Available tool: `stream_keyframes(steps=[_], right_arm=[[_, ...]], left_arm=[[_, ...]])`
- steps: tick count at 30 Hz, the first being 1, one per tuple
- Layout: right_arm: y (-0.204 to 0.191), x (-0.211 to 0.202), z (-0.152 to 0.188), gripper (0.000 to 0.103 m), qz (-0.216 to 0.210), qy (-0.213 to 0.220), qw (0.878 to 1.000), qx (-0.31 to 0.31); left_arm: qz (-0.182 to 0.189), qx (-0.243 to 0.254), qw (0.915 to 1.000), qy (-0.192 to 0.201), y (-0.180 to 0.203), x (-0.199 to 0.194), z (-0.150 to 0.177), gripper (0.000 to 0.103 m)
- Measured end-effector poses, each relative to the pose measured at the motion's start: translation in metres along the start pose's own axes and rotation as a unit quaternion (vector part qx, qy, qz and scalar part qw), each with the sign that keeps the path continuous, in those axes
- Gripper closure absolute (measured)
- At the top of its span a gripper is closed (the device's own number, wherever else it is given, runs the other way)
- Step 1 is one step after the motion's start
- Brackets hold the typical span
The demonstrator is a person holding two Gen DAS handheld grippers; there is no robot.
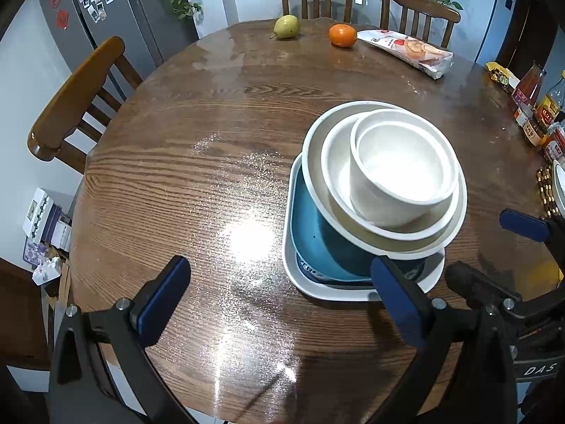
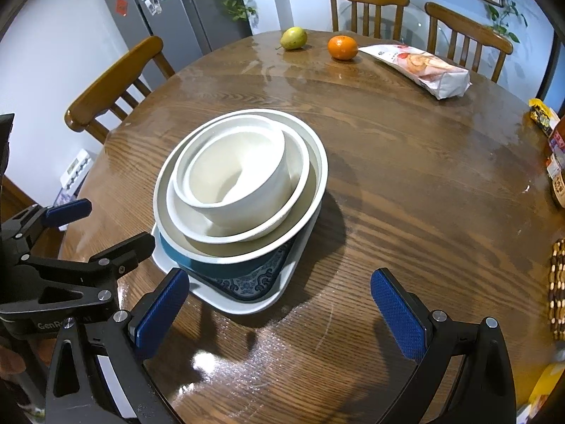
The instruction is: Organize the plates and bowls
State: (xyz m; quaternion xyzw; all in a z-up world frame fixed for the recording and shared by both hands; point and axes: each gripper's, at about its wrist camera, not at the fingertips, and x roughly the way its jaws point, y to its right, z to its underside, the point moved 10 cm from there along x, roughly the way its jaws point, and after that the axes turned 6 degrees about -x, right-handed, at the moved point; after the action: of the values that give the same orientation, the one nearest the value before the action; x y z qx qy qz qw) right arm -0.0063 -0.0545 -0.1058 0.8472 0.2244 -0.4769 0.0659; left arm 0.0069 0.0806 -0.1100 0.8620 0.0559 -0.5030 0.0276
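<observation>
On the round wooden table point(image 1: 176, 176) stands one stack. A white square plate point(image 1: 295, 272) point(image 2: 254, 305) lies at the bottom and a blue patterned square plate point(image 1: 310, 233) point(image 2: 247, 281) on it. Above come a wide white round dish point(image 1: 312, 148) point(image 2: 319, 166), a shallower white bowl point(image 1: 335, 162) point(image 2: 300, 173) and a small white bowl point(image 1: 399, 169) point(image 2: 240, 176), tilted. My left gripper point(image 1: 282, 296) point(image 2: 102, 229) is open at the stack's near left corner, holding nothing. Just right of that corner my right gripper point(image 2: 280, 307) point(image 1: 494, 251) is open and holds nothing.
A pear point(image 1: 286, 27), an orange point(image 1: 342, 35) and a snack bag point(image 1: 406, 51) lie at the far edge. Bottles and jars point(image 1: 536, 106) and a beaded trivet point(image 2: 558, 286) crowd the right edge. Wooden chairs point(image 1: 70, 106) ring the table, with a fridge point(image 1: 106, 10) behind.
</observation>
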Motion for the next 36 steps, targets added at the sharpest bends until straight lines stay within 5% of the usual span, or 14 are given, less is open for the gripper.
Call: stream_keyframes(steps=[36], right_arm=[[-0.0017, -0.0035, -0.0030, 0.001, -0.004, 0.004, 1.000, 0.001]], left_arm=[[-0.003, 0.002, 1.0000, 0.001, 0.0004, 0.0001, -0.0020, 0.001]])
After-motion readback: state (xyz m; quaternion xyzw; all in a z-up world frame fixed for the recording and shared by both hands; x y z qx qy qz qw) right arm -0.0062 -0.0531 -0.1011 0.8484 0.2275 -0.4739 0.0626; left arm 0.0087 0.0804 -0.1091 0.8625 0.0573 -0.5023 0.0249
